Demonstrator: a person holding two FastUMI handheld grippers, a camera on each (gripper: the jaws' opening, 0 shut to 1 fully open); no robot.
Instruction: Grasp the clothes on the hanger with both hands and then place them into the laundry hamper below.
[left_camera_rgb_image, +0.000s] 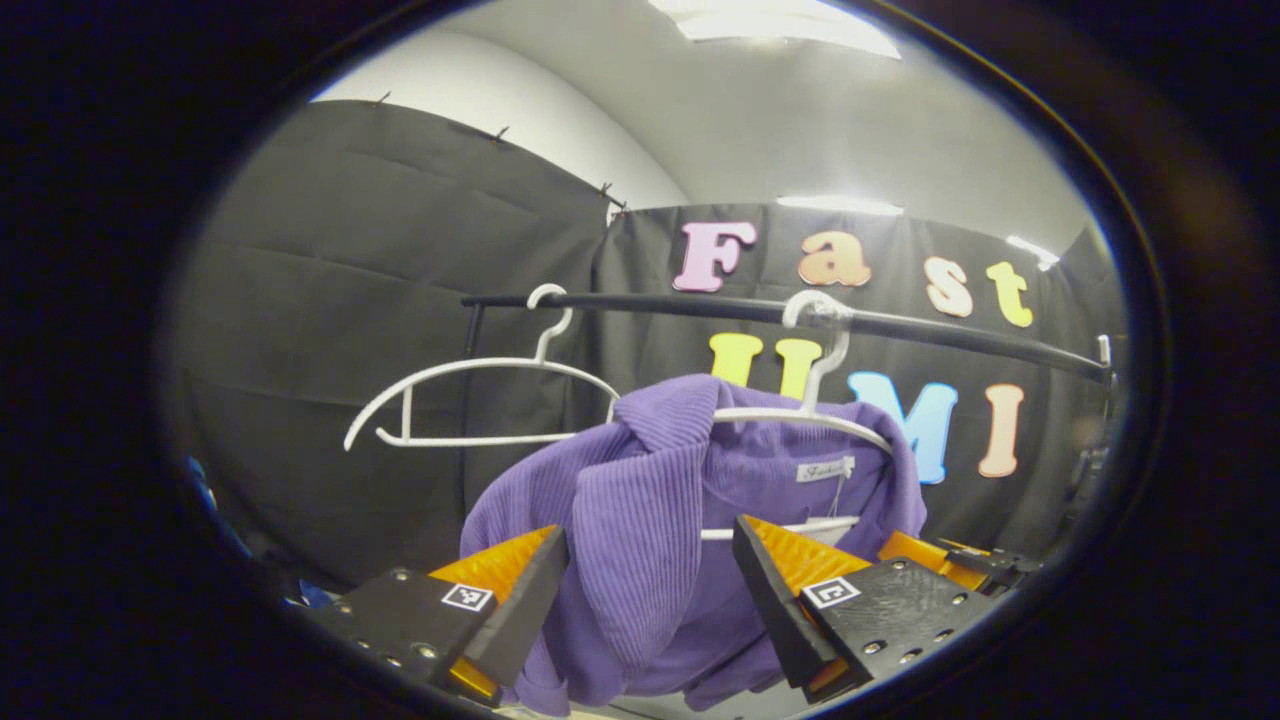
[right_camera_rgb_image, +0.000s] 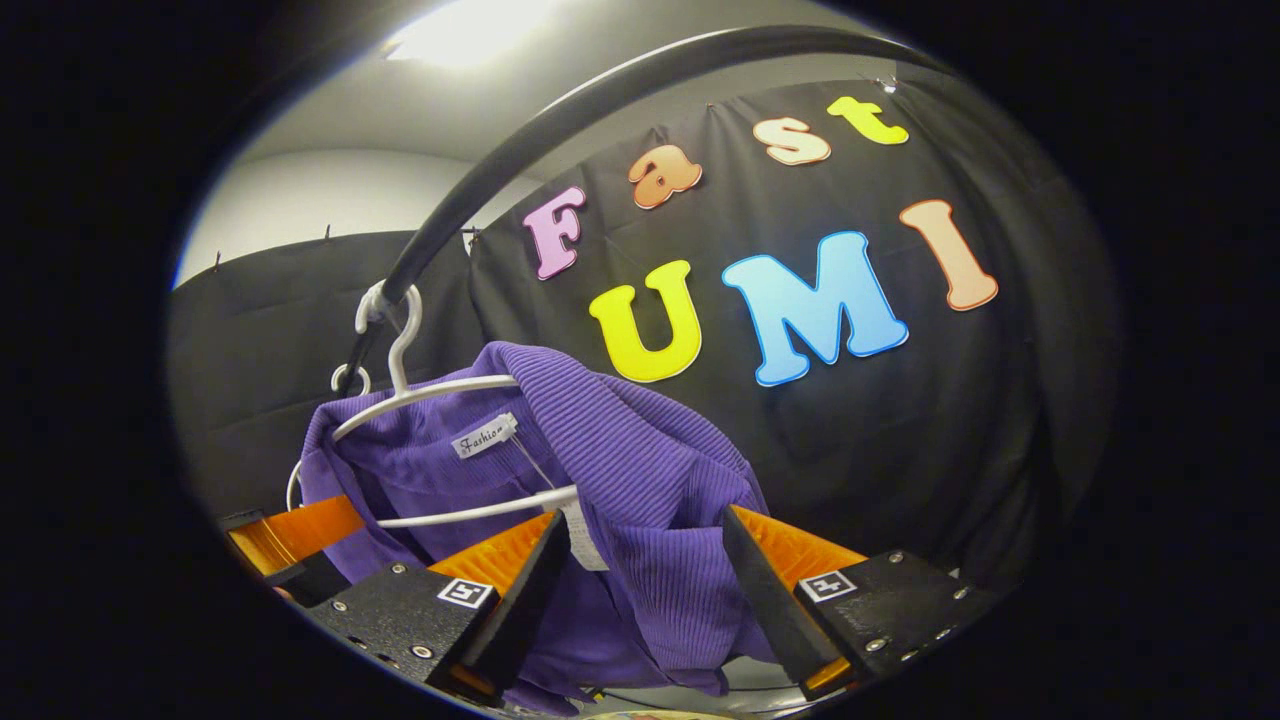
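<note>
Left gripper (left_camera_rgb_image: 650, 590): raised toward the rail, its fingers spread wide to either side of the garment's collar fold; no pinch is seen.
Right gripper (right_camera_rgb_image: 645, 585): likewise raised toward the rail, fingers spread apart with the garment's shoulder between them, not pressed on it.
Other gripper: in the left gripper view part of the right one is seen at the garment's far edge, below the rail; in the right gripper view part of the left one is seen at the garment's left edge.
Purple garment (left_camera_rgb_image: 640, 520): one is counted, ribbed, draped on a white hanger (left_camera_rgb_image: 810, 400) below the rail.
Rail (left_camera_rgb_image: 900, 325): one dark bar, running across in front of the booth's wall.
Hangers: two are counted on the rail; the empty hanger (left_camera_rgb_image: 470, 400) hangs beside the loaded one, near the rail's left end.
</note>
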